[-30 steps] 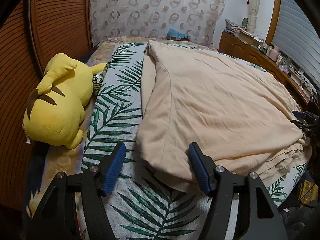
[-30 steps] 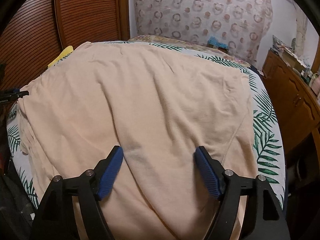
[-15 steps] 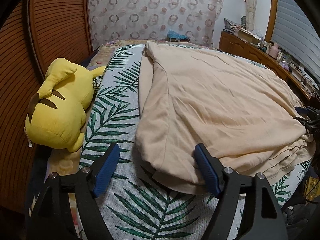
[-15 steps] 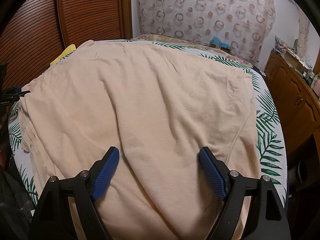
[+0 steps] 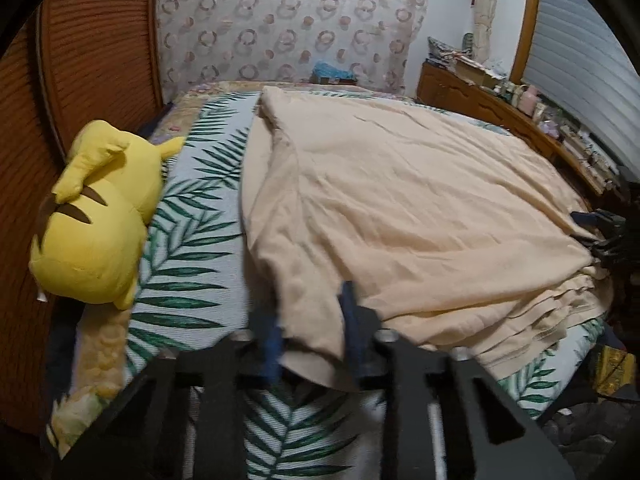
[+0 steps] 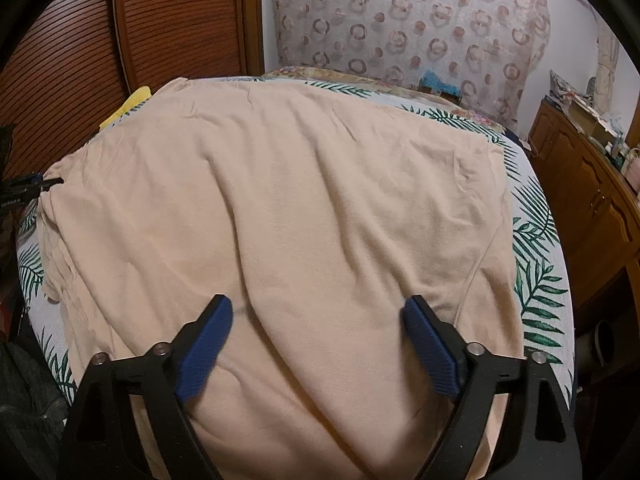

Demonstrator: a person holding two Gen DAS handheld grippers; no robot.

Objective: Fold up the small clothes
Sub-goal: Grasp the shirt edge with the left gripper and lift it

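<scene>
A large beige garment [image 5: 400,208] lies spread over the leaf-print bed sheet [image 5: 192,240], with its layered hem at the near right edge. My left gripper [image 5: 310,328] is at the garment's near left corner. Its jaws are closing, and a fold of the beige cloth is bunched between the blue pads. The right wrist view has the same garment [image 6: 300,200] filling the bed. My right gripper [image 6: 318,320] hovers over its near edge with jaws wide and still opening, nothing pinched between them. Each gripper shows at the edge of the other's view.
A yellow plush toy [image 5: 96,216] lies on the bed's left side against a wooden slatted door [image 5: 100,60]. A wooden dresser [image 6: 592,200] with clutter on top runs along the right of the bed. A patterned curtain [image 5: 280,24] hangs behind the bed.
My left gripper's jaws have gone from wide apart to narrow, closing in on the garment's near left corner. The right gripper's jaws spread a little wider and stayed in place.
</scene>
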